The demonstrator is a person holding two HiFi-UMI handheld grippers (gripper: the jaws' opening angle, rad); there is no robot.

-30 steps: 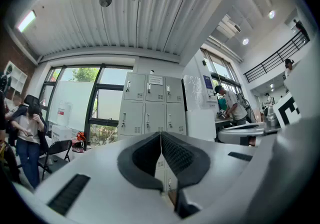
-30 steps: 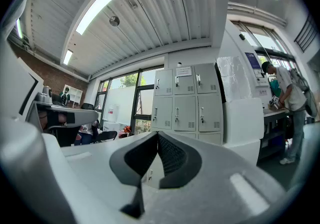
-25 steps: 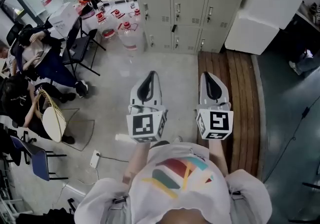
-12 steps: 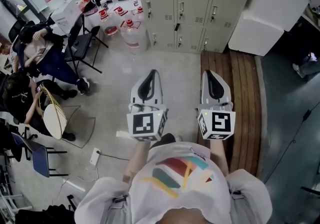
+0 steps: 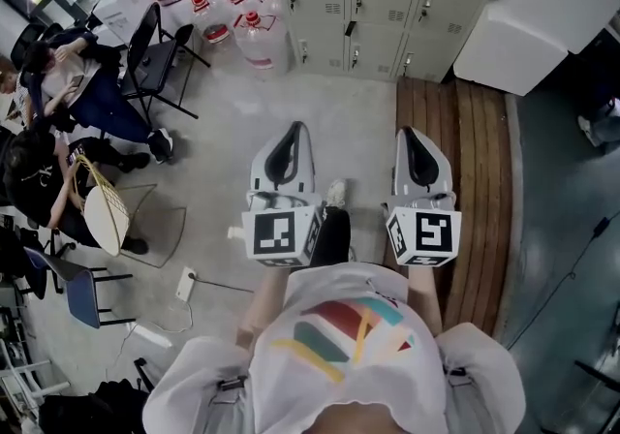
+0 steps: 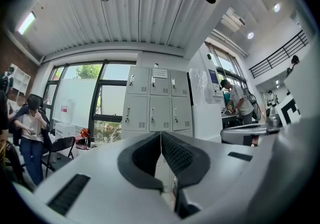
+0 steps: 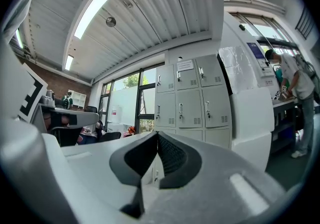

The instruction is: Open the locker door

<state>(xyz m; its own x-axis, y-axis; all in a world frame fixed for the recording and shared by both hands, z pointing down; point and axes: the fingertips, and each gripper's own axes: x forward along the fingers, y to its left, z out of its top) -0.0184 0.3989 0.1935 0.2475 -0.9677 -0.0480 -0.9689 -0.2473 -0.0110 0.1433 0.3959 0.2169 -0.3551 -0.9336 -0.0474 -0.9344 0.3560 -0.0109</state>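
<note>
A bank of pale grey lockers [image 5: 387, 6] with small handles and vents stands ahead, at the top of the head view, all doors closed. It also shows straight ahead as the lockers [image 6: 160, 100] in the left gripper view and the lockers [image 7: 192, 100] in the right gripper view. My left gripper [image 5: 295, 128] and right gripper [image 5: 406, 132] are held side by side, pointing level at the lockers and well short of them. Both are shut with nothing between the pads. The left gripper [image 6: 160, 135] and right gripper [image 7: 157, 135] show their jaws closed together.
A wooden platform [image 5: 475, 180] runs along the floor on the right, with big white blocks [image 5: 542, 15] beside the lockers. Water jugs [image 5: 254, 35], a black chair [image 5: 155, 64] and seated people [image 5: 68, 74] are on the left. A person [image 6: 242, 103] stands at a counter, far right.
The person has stepped toward the lockers; both grippers moved forward together, still shut. A shoe has come into sight between the grippers in the head view.
</note>
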